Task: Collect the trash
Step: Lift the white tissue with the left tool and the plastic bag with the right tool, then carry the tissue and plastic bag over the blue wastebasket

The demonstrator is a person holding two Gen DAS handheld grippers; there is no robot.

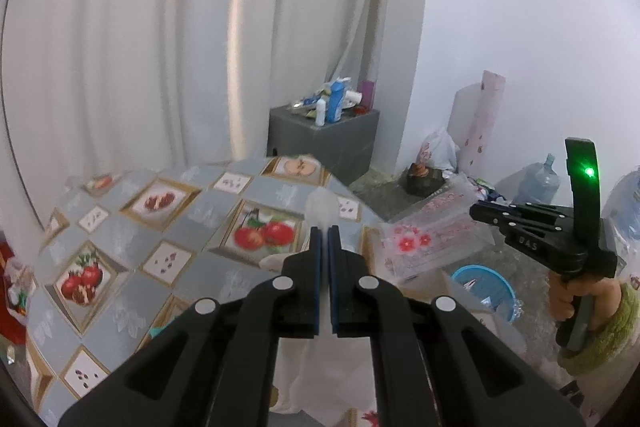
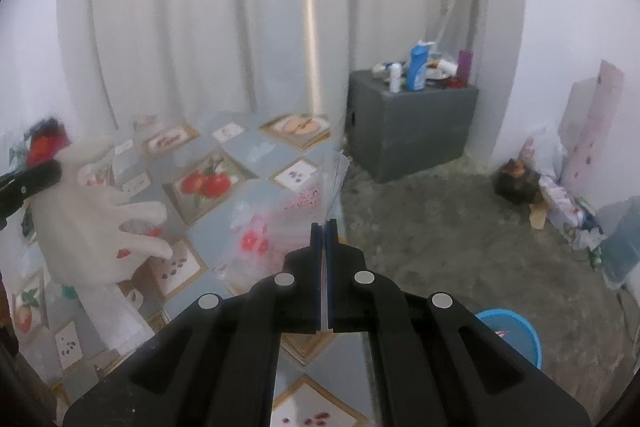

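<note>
Clear crinkly plastic printed with pink flowers, a flat transparent bag (image 2: 276, 227), hangs from the right gripper (image 2: 325, 227), whose jaws are pressed together on its thin edge, above the table's rim. The limp, whitish latex glove (image 2: 96, 211) dangles from the left gripper (image 1: 325, 233), jaws pinching its soft rubbery cuff; in the left wrist view only a blurred pale lump of it shows at the tips. Both pieces appear lifted off the table (image 1: 132, 267), which wears a glossy grey oilcloth patterned with fruit squares. I judge the picking-up step done and the carrying step in hand: the round blue plastic bucket (image 2: 516, 335) on the rough grey floor looks the likely bin. Next, each gripper must swing over it and let go; flimsy film and glove may cling.
</note>
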